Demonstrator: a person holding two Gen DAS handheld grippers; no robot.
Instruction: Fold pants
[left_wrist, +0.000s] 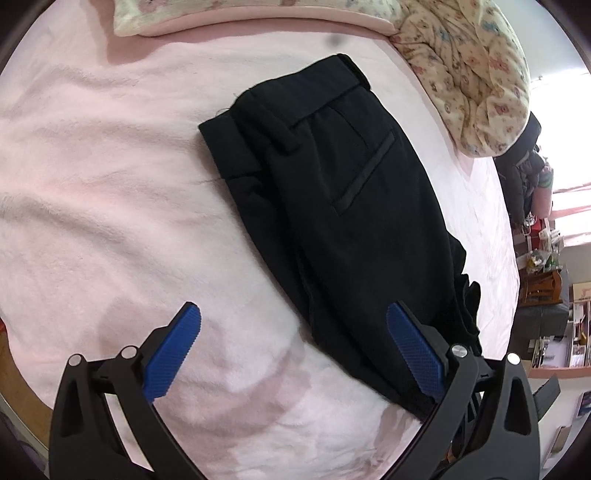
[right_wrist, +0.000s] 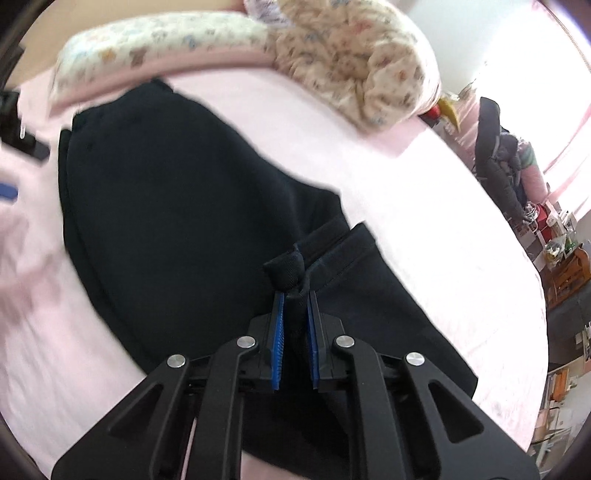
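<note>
Left wrist view: black pants (left_wrist: 332, 206) lie folded lengthwise on a pink blanket (left_wrist: 92, 177), running from the waistband at upper centre of the frame down to the lower right. A back pocket faces up. The left gripper (left_wrist: 295, 354) hovers at the bottom of the frame with its jaws wide apart, one blue pad over bare blanket at lower left, the other over the lower end of the garment; nothing is pinched between them.

Right wrist view, blurred: the same pants (right_wrist: 177, 192) fill the centre of the frame, and the right gripper (right_wrist: 295, 321) at lower centre has its jaws closed tight on a bunched tuft of black cloth, which sticks up just beyond the pads. A flat, hemmed edge of fabric lies just to the right of that tuft. Part of the other tool shows at the far left edge. A flowered quilt (right_wrist: 351, 62) is heaped at the top of both frames, clear of the work, and a cluttered room shows at the right edge.

By the look of it the job stands about midway: the legs appear to be laid one over the other, while the long bundle is not yet doubled toward the waistband. The right side's grip on the leg end seems to be the start of that fold, with the left side free to steady or catch the other corner.
</note>
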